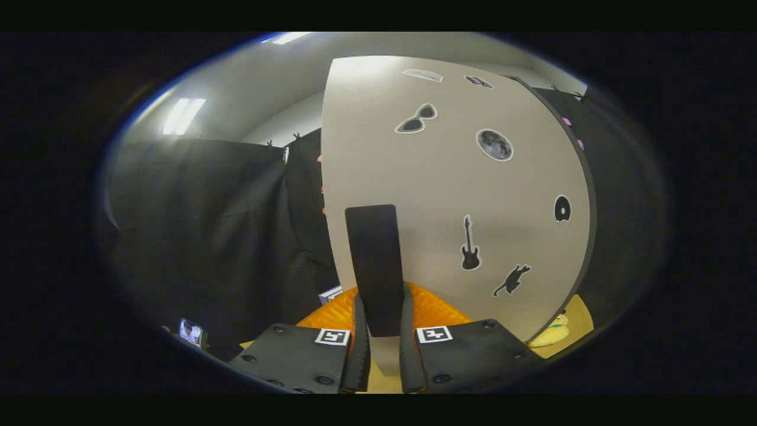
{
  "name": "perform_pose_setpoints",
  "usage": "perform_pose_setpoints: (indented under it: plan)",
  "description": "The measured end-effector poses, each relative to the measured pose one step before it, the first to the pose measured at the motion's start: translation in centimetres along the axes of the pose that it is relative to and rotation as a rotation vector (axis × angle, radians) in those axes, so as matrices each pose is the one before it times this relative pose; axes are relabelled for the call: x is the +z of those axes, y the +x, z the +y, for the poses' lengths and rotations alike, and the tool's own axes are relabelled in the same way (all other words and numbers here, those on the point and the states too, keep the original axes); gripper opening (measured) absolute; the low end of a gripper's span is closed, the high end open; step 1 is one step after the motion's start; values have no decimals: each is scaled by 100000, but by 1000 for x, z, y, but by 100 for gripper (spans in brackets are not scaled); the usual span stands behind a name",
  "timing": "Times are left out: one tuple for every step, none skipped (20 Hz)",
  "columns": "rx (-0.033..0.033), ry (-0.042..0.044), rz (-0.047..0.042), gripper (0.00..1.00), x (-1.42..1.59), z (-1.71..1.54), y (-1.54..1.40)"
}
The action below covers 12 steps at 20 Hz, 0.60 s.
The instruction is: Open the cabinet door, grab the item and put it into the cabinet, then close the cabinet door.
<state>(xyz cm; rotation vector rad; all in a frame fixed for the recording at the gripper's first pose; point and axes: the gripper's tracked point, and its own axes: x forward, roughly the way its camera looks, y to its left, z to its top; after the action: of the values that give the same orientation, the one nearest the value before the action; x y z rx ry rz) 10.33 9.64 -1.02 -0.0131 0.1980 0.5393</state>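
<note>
Plush toy (553,334) (pale, half behind the cabinet door (449,195)), kind unclear.

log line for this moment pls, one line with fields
phase: at door | tool: fingers either side of black handle, contact unclear | cabinet door: stickered, close ahead | plush toy: on table beyond door's right edge

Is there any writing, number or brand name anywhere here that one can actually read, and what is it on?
None can be read.
cabinet door: picture stickers, no words: sunglasses, moon, guitar, cat; the two topmost stickers are too blurred to tell.
gripper, shut on the door's black handle: two square black-and-white code markers, no letters.
</note>
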Motion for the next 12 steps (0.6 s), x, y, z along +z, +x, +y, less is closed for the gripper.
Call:
perform_pose_setpoints:
  plan:
    - [1748, -468, 276, 28, 115, 135, -668]
    - [1495, -497, 96, 28, 160, 71, -426]
    - [1372, -491, -32, 28, 128, -39, -373]
    - [1442, -151, 97, 28, -31, 87, -387]
    - [1445, 200, 42, 28, 76, -33, -404]
    - [1252, 525, -32, 28, 208, 24, -488]
    - [986, 534, 61, 28, 114, -27, -439]
    - [1075, 214, -124, 28, -61, -107, -272]
    - [1049, 139, -85, 28, 12, -150, -347]
    - [1237, 40, -68, 28, 117, -90, -167]
    - [1231, 183, 114, 28, 6, -137, -235]
    - [1116, 478, 46, 28, 25, -112, -224]
